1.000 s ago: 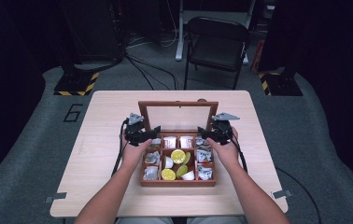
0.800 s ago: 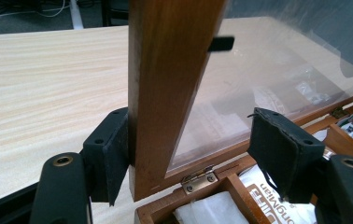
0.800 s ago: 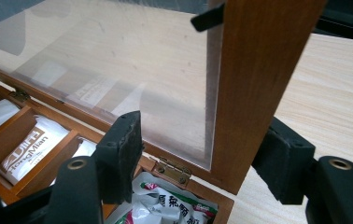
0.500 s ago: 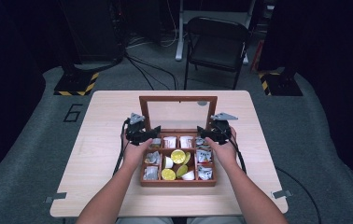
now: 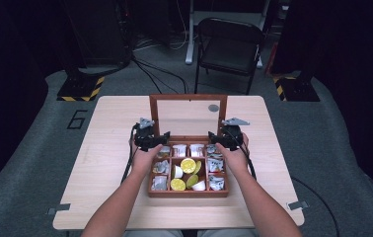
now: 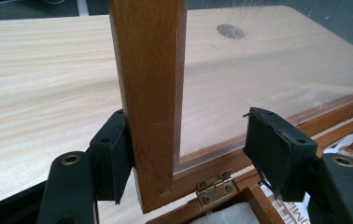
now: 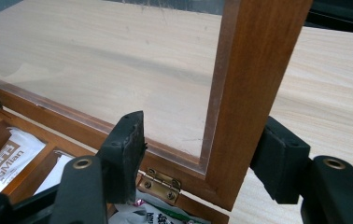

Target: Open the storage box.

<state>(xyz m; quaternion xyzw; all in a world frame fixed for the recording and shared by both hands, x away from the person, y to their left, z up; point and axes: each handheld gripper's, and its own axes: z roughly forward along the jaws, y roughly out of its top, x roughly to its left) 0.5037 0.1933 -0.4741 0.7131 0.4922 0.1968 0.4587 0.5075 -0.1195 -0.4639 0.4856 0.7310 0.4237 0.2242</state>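
A wooden box (image 5: pixel 187 191) lies open on the table, its compartments holding white sachets (image 5: pixel 215 165) and small round yellow and white cups (image 5: pixel 188 165). Its glass-paned lid (image 5: pixel 188 98) stands upright at the back. My left gripper (image 5: pixel 151 138) (image 6: pixel 191 140) straddles the lid's left frame post (image 6: pixel 149 70) just above the hinge. One pad (image 6: pixel 118 158) touches the post and the other stands off in front of the glass. My right gripper (image 5: pixel 224 137) (image 7: pixel 202 140) straddles the right post (image 7: pixel 254 70) the same way. Both gripper's jaws have just been closing around the posts.
The light wooden table (image 5: pixel 100 148) has bare room on both sides of the box and behind the lid. A black folding chair (image 5: pixel 229 44) stands beyond the far edge. Brass hinges (image 6: pixel 214 186) (image 7: pixel 160 182) join the lid to the box.
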